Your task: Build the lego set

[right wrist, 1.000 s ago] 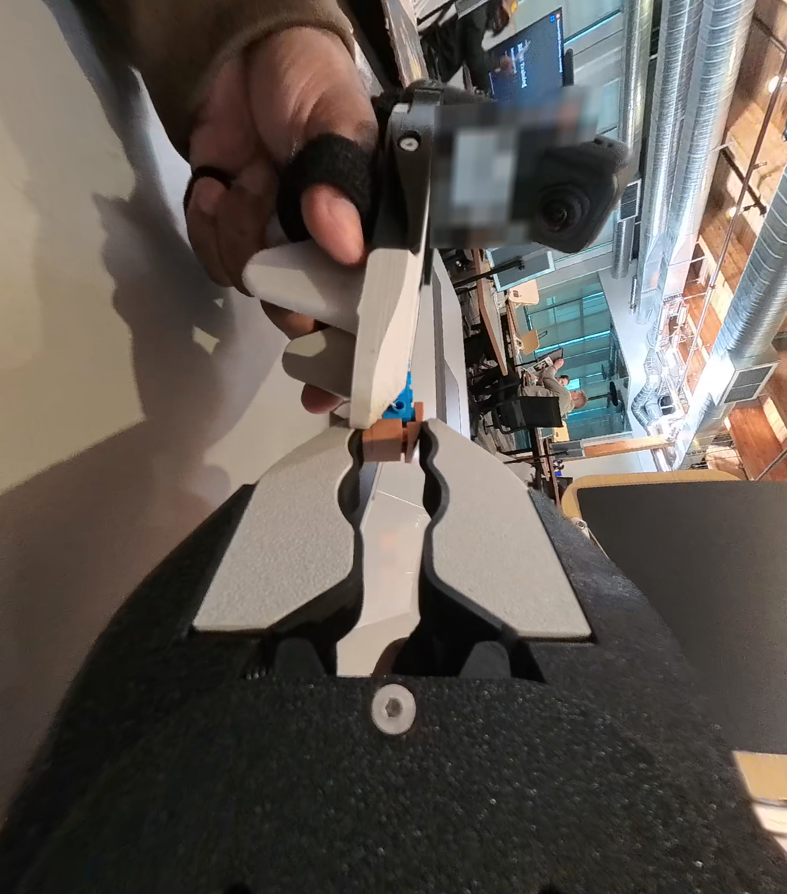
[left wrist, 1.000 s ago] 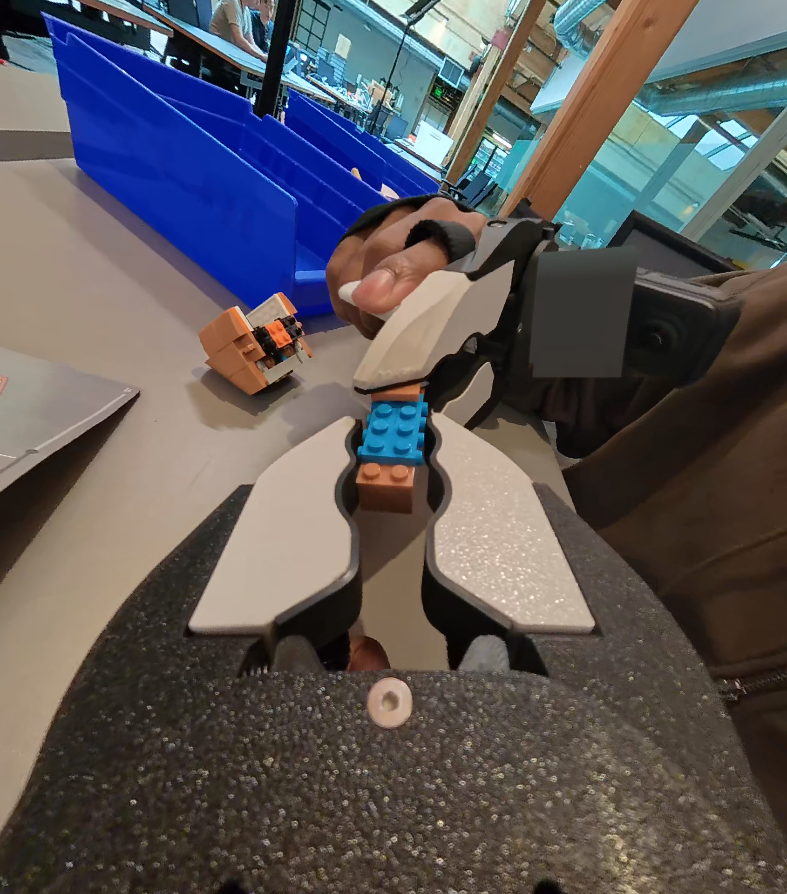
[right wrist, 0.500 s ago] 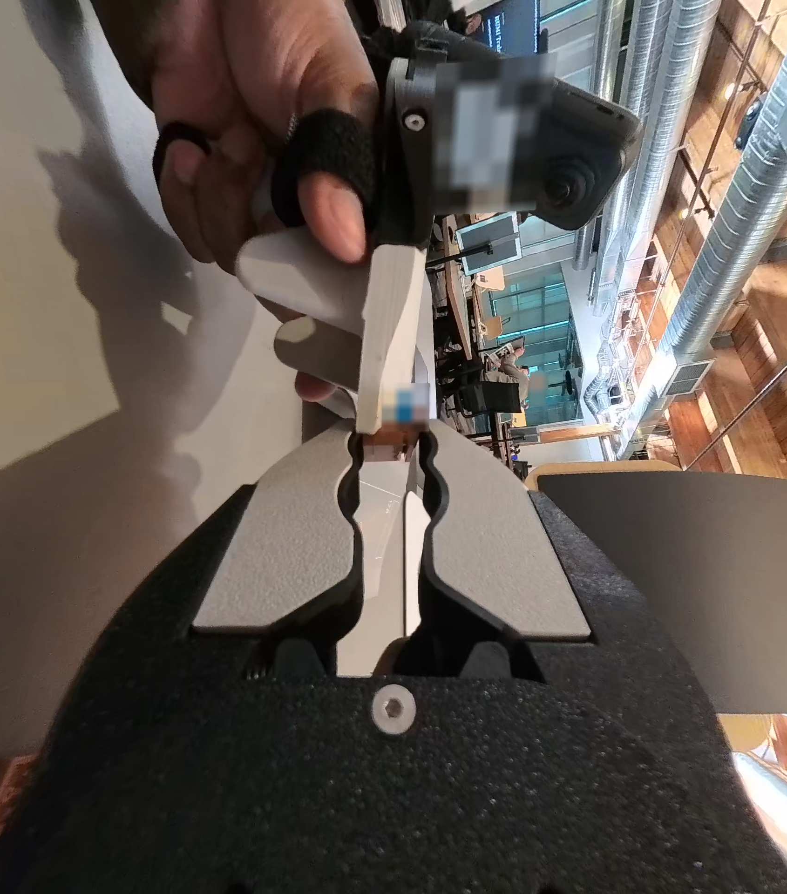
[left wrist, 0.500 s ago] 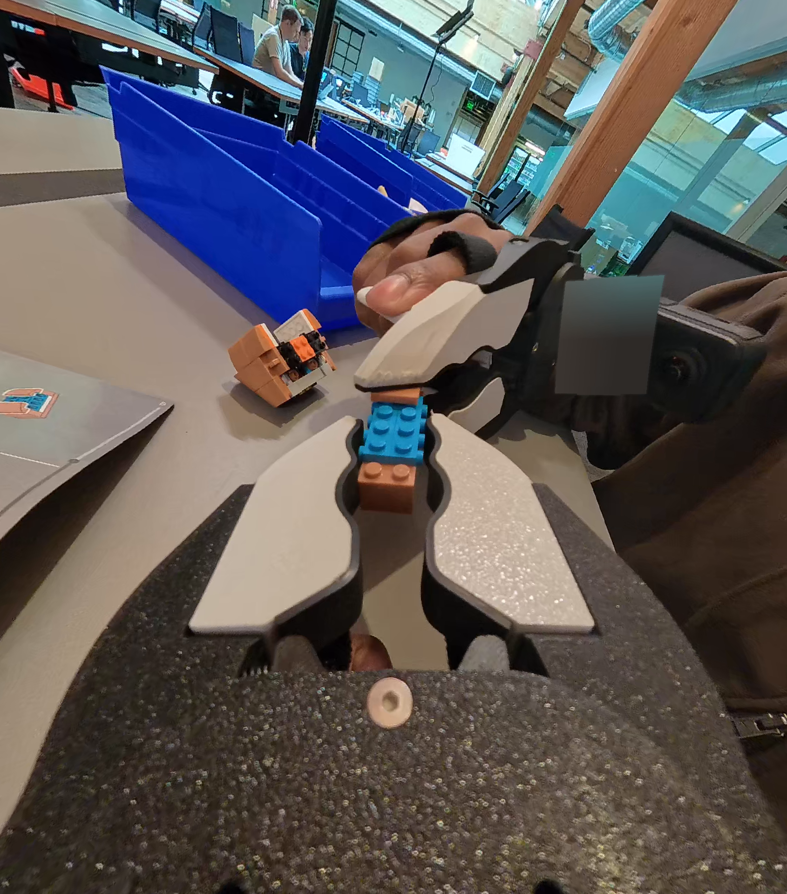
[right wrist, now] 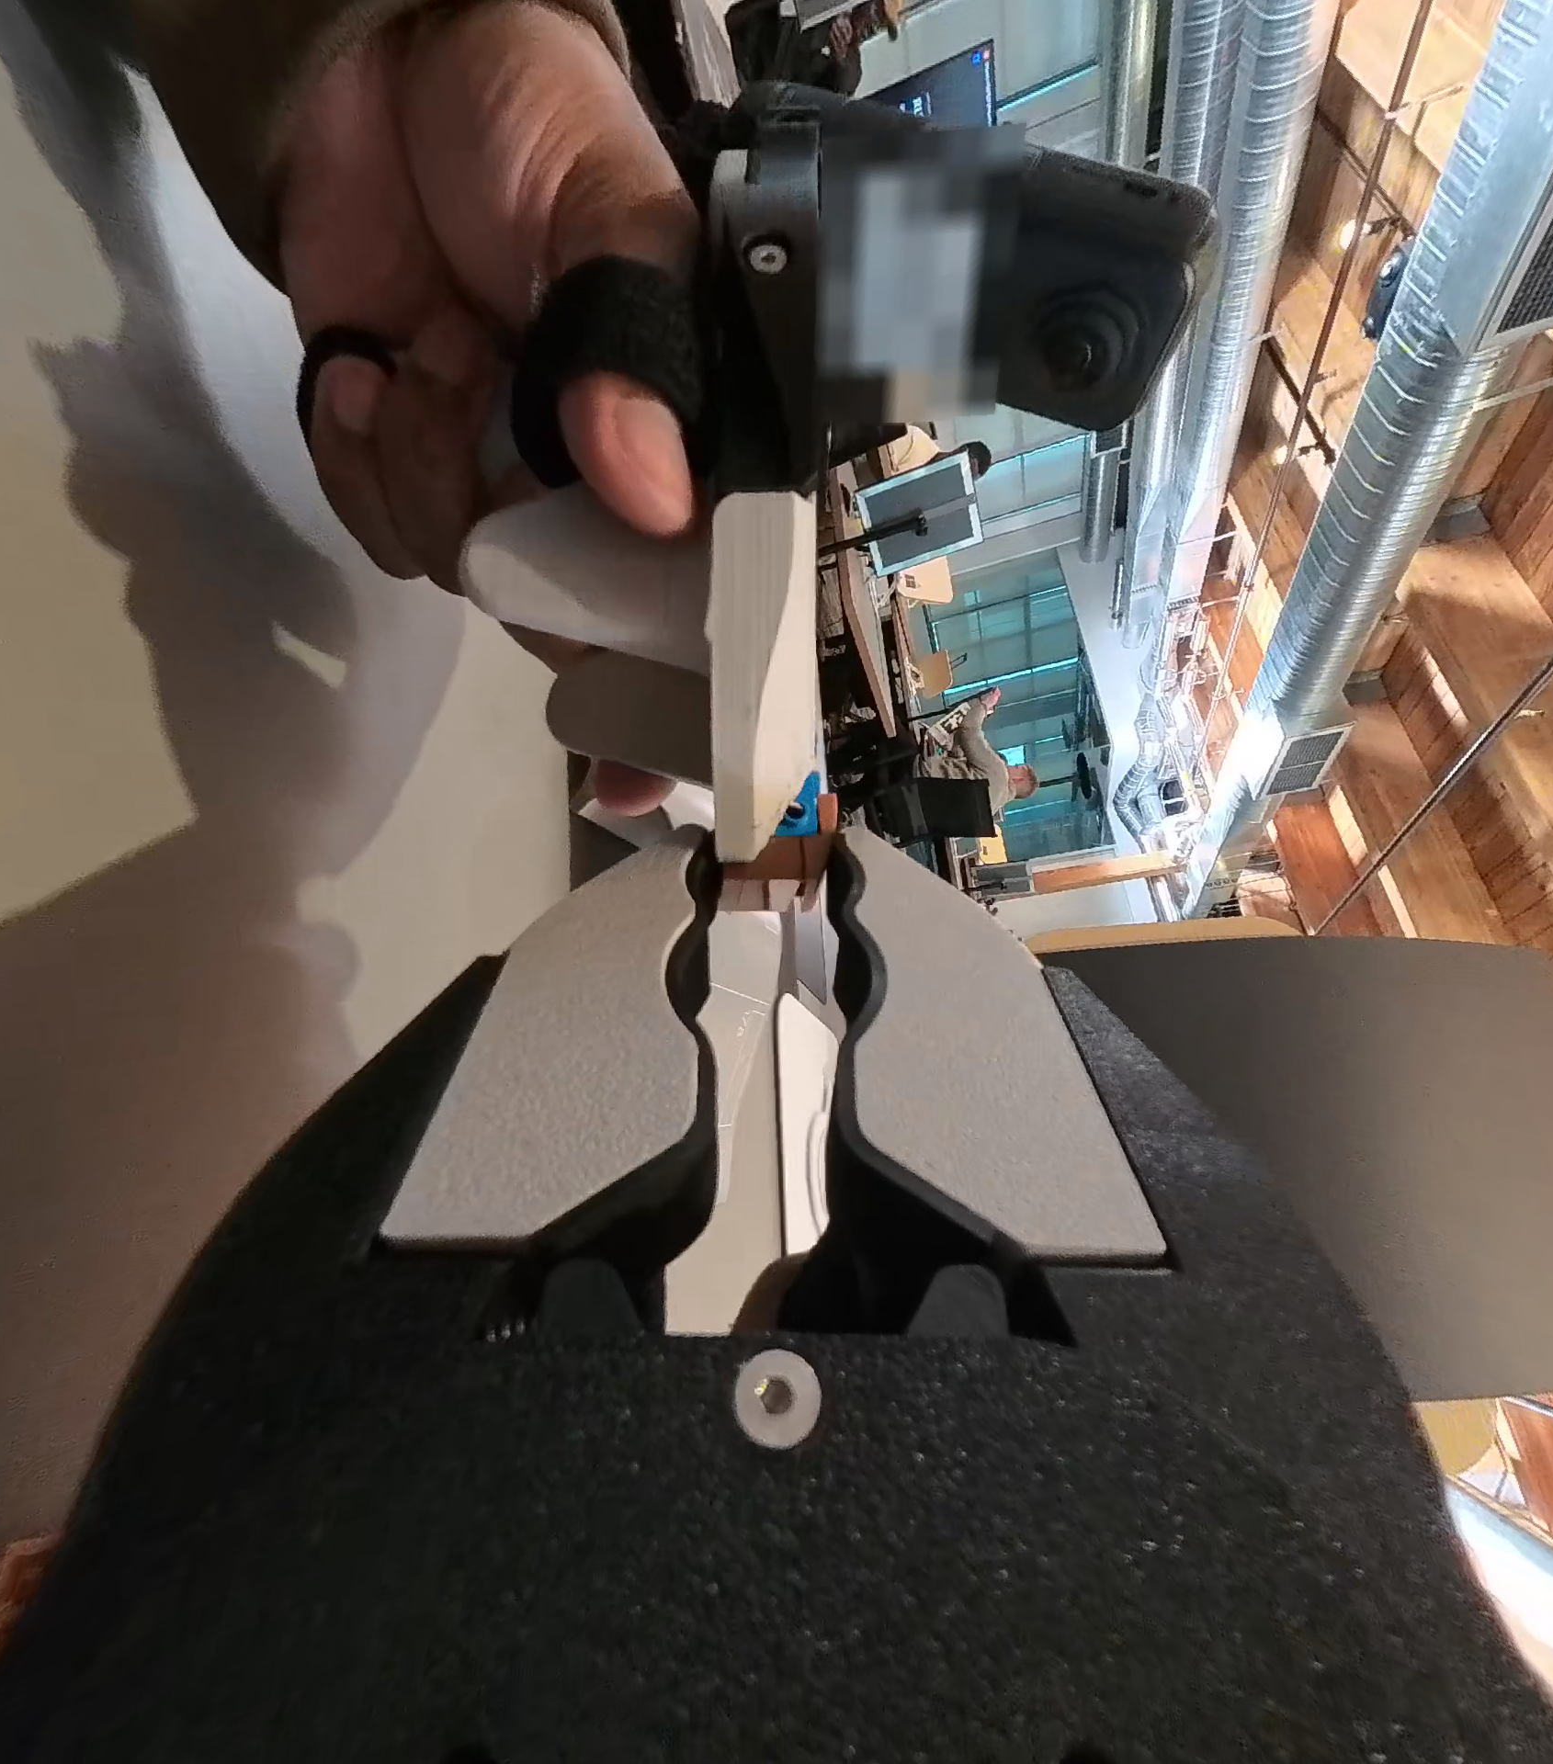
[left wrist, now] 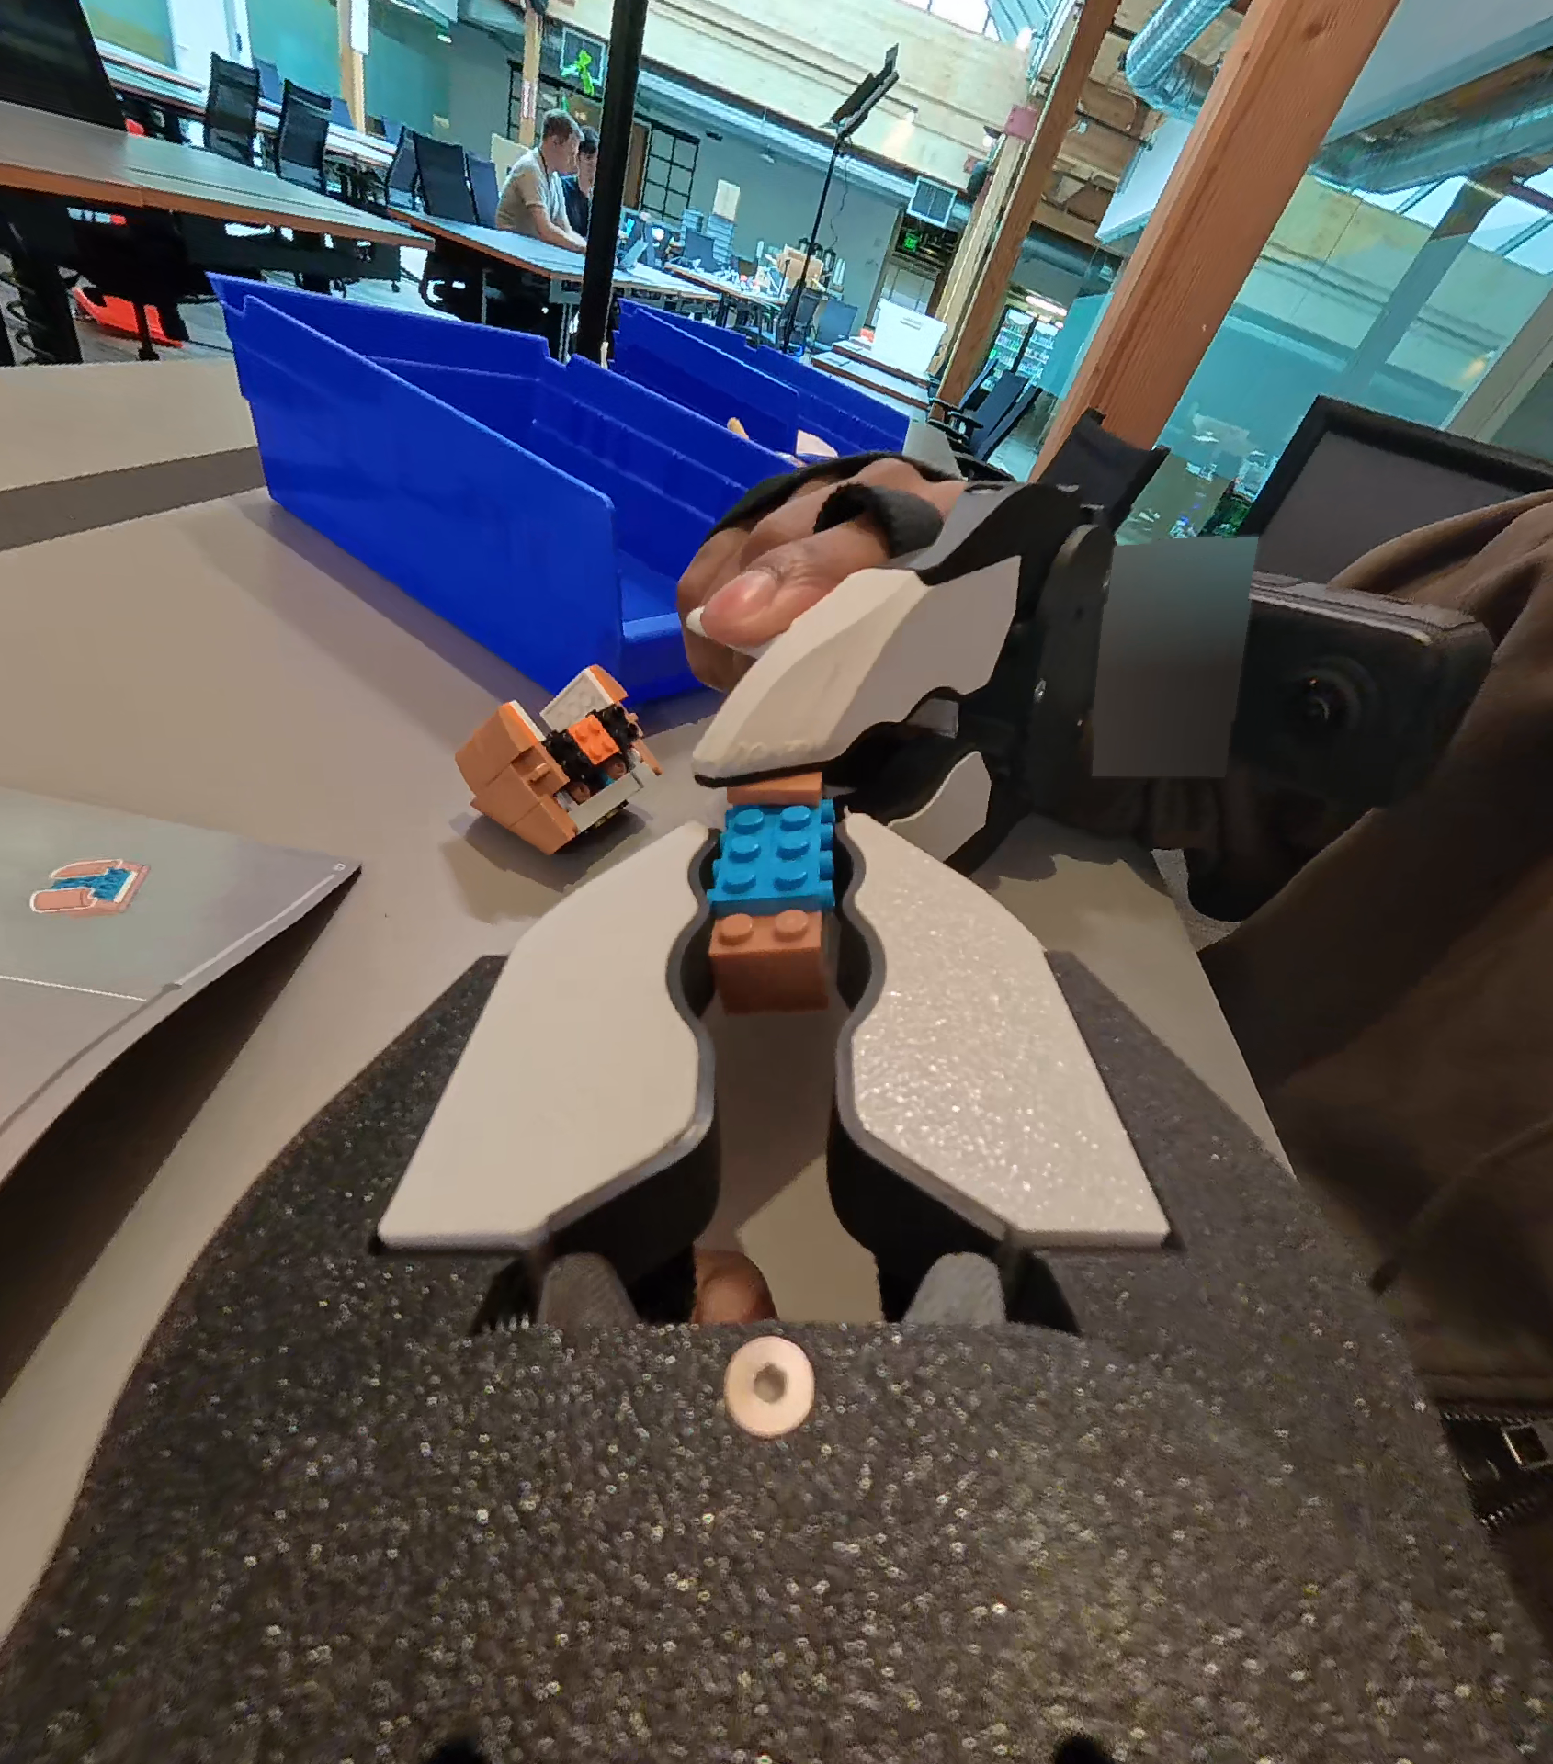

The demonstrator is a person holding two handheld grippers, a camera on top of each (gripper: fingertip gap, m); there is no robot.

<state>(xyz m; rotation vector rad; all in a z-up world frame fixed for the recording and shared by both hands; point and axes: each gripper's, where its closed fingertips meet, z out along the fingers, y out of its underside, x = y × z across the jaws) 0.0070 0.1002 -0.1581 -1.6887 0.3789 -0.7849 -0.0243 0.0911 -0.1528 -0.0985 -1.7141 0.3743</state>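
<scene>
A small lego piece point(left wrist: 773, 892), a blue plate with a brown brick at each end, sits at the centre of the left wrist view, pinched between the tips of the left gripper point(left wrist: 773, 859), whose jaws stand narrow and closed on the blue part. The near brown brick hangs free toward 6 o'clock, inside the notch of the fingers. At the far end, toward 12 o'clock, the right gripper point(left wrist: 777, 773) comes in from 2 o'clock, tilted downward, its upper finger lying over the far brown brick. In the right wrist view that gripper point(right wrist: 773, 864) is closed narrowly on the brown end point(right wrist: 777, 859), and the left gripper's finger point(right wrist: 763, 668) reaches down from 12 o'clock onto the same piece. The hand point(right wrist: 486, 315) on the left gripper wraps its handle, the thumb through a black fabric loop. The other hand point(left wrist: 782, 573), also in loops, presses a thumb on the right gripper's upper finger.

At 10 o'clock from the piece, an orange, black and white lego assembly point(left wrist: 553, 759) lies tilted on the grey table point(left wrist: 181, 649). Beyond it, at 11 o'clock, stand blue bins point(left wrist: 467, 477). An instruction booklet point(left wrist: 85, 907) lies open at 9 o'clock.
</scene>
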